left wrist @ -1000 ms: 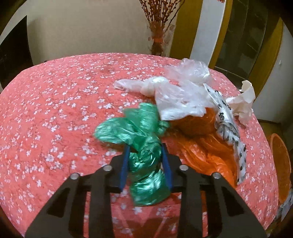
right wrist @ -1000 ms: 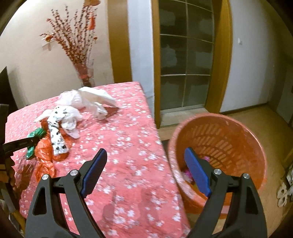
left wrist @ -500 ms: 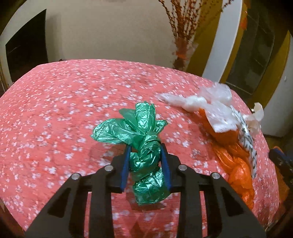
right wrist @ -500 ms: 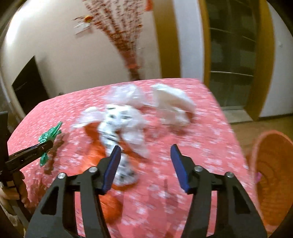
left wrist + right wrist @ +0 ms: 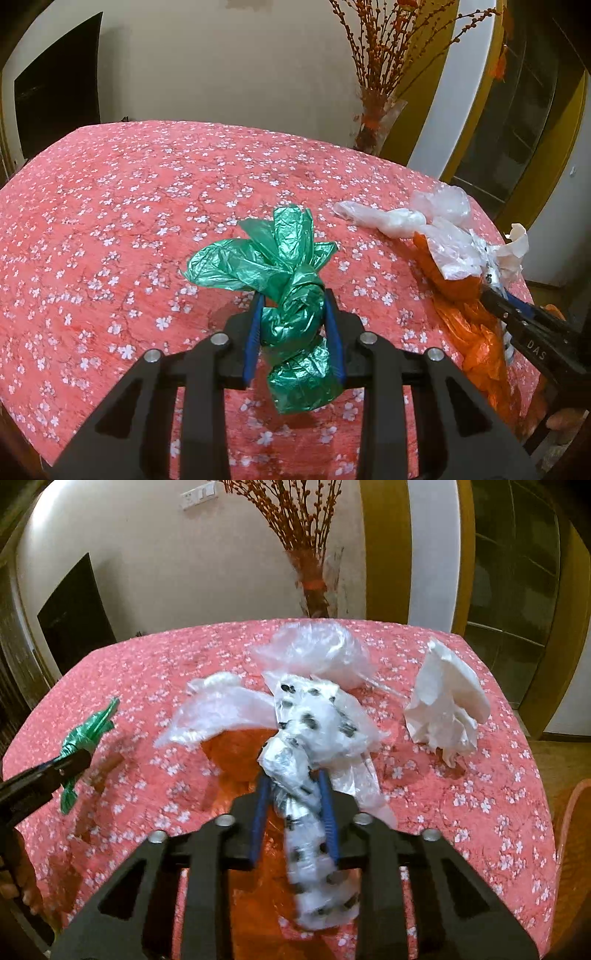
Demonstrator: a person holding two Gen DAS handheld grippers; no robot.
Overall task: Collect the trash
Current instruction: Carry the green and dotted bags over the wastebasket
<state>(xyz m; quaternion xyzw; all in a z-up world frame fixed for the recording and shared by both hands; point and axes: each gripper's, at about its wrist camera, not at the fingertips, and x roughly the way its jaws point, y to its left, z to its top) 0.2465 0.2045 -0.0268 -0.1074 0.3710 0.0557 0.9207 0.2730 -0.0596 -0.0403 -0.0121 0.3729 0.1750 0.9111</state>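
- My left gripper (image 5: 291, 325) is closed tight on the green bag (image 5: 280, 280), above the table (image 5: 110, 206).
- My right gripper (image 5: 293, 808) has just been closing; it now pinches the spotted bag (image 5: 306, 731).

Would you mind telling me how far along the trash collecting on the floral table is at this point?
Nothing seen here is binned yet. In hand: the left gripper is shut on the green bag. The right gripper's jaws have just been closing, now on the spotted white bag. Left on the table: the orange bag, the clear bags and the crumpled white paper. The orange basket's rim shows at the right.
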